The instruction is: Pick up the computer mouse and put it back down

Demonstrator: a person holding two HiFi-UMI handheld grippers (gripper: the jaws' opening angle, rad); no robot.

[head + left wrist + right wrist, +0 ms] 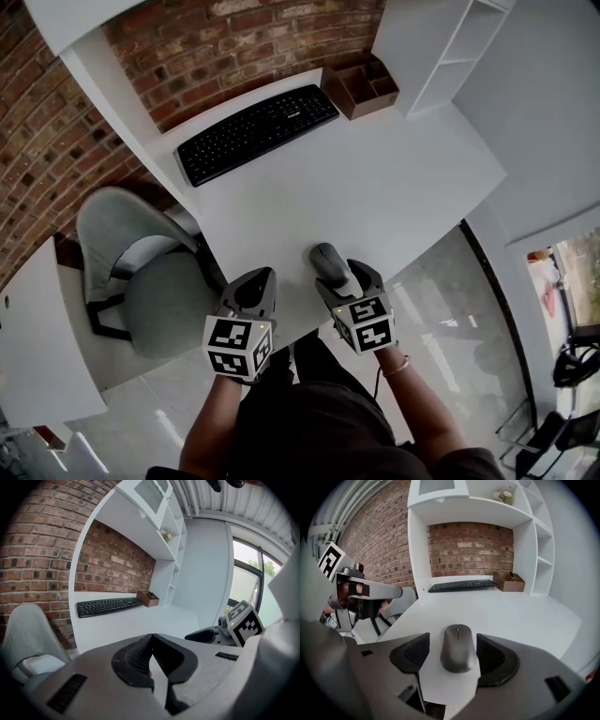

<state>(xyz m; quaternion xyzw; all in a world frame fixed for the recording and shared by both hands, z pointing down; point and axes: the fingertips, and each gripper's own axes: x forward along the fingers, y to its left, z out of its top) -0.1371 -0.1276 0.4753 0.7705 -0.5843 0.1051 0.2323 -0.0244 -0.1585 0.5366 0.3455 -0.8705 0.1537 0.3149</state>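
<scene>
Mouse (458, 647) bracketed by the right gripper (454, 658), jaws spread wide, nothing gripped yet.
The mouse is seen lying on the desk (375, 178) near its front edge, with a gap left at each pad. Its long axis is lined up with the jaws (wheel end pointing away), so a plain squeeze across its sides is judged sufficient. The left gripper (152, 660) is held closed and empty, off to the side and farther from the mouse.

Keyboard (255, 131), wooden box (361, 87), grey chair (159, 291)
</scene>
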